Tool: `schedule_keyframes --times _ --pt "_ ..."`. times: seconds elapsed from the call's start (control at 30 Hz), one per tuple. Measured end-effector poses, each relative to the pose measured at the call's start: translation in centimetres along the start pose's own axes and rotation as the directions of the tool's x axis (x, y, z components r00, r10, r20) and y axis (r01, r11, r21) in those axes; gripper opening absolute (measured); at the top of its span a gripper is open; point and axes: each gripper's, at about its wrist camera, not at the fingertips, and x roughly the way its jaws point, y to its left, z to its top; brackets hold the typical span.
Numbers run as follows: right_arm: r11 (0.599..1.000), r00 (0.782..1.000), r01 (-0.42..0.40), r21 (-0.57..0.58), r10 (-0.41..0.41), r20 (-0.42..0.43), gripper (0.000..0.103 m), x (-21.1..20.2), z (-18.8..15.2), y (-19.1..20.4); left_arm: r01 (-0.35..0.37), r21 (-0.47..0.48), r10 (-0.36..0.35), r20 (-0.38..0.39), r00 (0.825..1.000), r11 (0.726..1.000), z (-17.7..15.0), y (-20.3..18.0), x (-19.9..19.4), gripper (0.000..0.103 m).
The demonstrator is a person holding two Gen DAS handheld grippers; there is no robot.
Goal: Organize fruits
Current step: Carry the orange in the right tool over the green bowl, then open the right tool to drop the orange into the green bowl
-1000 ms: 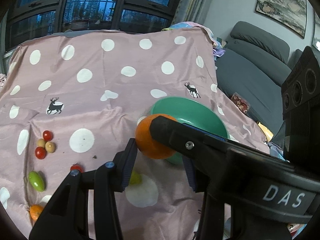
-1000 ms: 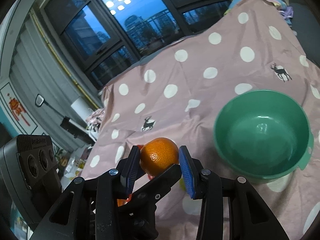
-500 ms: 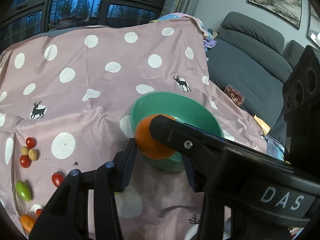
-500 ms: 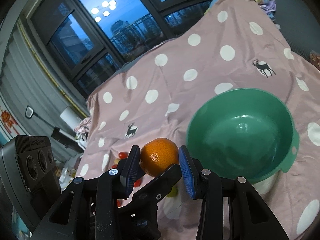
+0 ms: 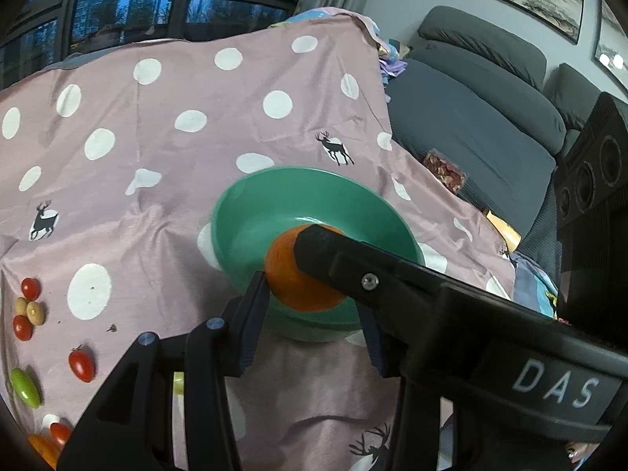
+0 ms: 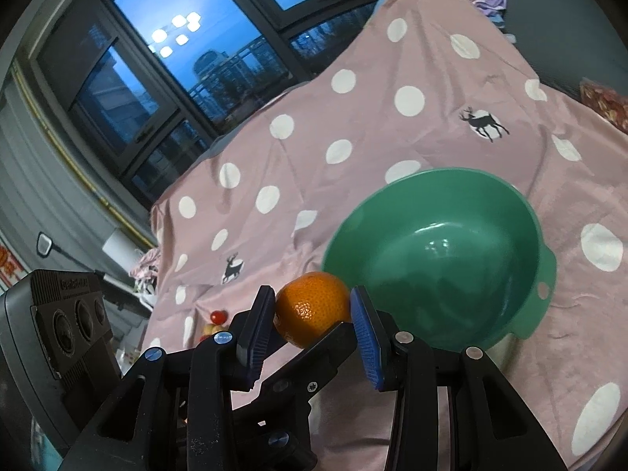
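Observation:
An orange (image 5: 290, 278) is clamped between the blue pads of my left gripper (image 5: 310, 294), which is shut on it. In the left wrist view it hangs over the near rim of the green bowl (image 5: 243, 212). A black finger (image 5: 392, 271) of the other gripper crosses its right side. In the right wrist view the same orange (image 6: 310, 310) sits between the pads of my right gripper (image 6: 313, 306), also shut on it, just left of the bowl (image 6: 431, 180), which has nothing in it. Cherry tomatoes (image 5: 81, 363) and a green fruit (image 5: 24, 386) lie on the cloth at the left.
A pink polka-dot cloth (image 5: 165, 165) covers the table. A grey sofa (image 5: 471, 125) stands past the table's right edge. More small fruits (image 5: 30, 288) sit at the far left. Each gripper's black camera block (image 6: 59, 314) fills one side of the other's view.
Both grippers have carried the orange toward the bowl. In the left wrist view the orange now overlaps the bowl's inside; the small fruits have slid left and down.

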Motion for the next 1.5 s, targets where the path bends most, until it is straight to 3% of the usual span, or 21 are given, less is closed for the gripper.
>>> schedule_keyframes --times 0.7,1.5 --pt "0.99 0.996 0.092 0.106 -0.092 -0.006 0.043 0.2 0.5 -4.2 0.072 0.014 -0.07 -0.075 0.995 0.997 0.2 -1.5 3.9 0.045" --pt "0.982 0.99 0.138 0.129 -0.136 -0.022 0.043 0.7 0.6 -4.9 0.093 0.01 -0.092 -0.11 0.99 0.996 0.2 -1.7 5.3 0.045"
